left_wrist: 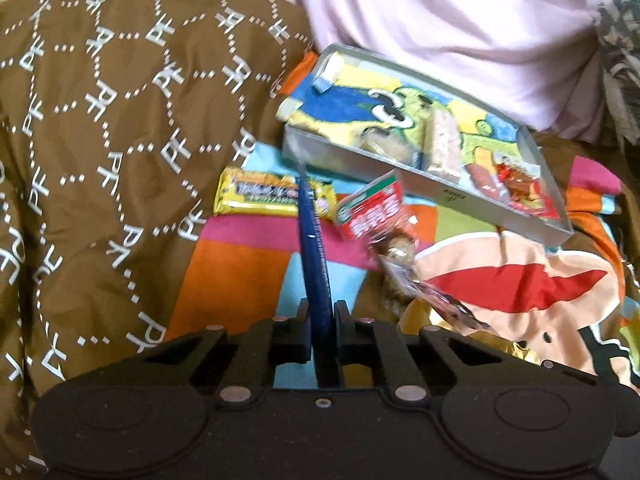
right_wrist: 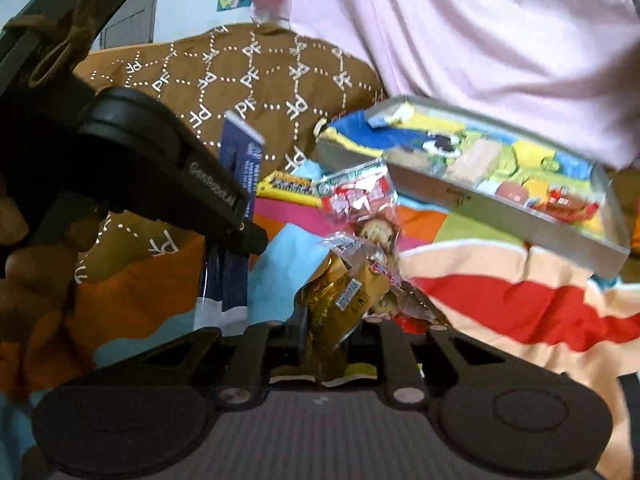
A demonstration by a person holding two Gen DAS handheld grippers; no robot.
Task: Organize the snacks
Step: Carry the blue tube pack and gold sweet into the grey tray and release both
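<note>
Here the left claw [left_wrist: 323,312] is clamped on a flat dark-blue packet [left_wrist: 314,240], held edge-on with its long axis running straight out from the jaws, up and away toward the tray [left_wrist: 404,176]. Right of that, the right claw [right_wrist: 326,328] is pinched on a crinkly gold wrapper [right_wrist: 340,292], from which a red-and-white snack bag [right_wrist: 356,196] seems to hang forward, though blur makes it hard to say whether both are gripped. The tray lies ahead and to the right of both claws, tilted on the bright bedspread [left_wrist: 248,264], already holding a few snacks; the right hand looks nearer it. A yellow bar [left_wrist: 256,196] lies unpicked just left of the tray. Both claws point downward at a slant, over the bed.
</note>
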